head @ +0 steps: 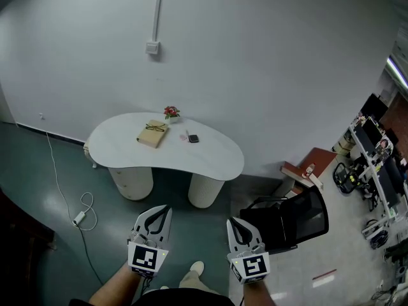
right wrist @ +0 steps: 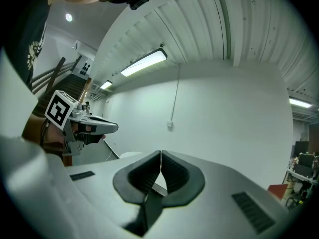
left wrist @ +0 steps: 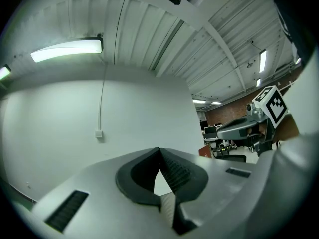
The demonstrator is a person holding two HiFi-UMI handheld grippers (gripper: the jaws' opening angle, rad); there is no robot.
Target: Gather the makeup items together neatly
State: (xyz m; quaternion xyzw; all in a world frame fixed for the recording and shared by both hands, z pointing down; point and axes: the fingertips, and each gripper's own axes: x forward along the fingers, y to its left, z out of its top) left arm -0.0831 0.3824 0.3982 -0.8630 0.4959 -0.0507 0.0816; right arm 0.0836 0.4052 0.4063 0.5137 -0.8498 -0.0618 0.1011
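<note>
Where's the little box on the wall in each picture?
Head view: box sits upper middle, a bit left.
Left gripper view: box is left of centre.
Right gripper view: box is just right of centre.
Shared landmark: the pipe running up from it.

Open floor up to table; black chair at right.

Both forearms extended forward, side by side; white two-jaw left gripper and right gripper level, jaws closed, empty.
</note>
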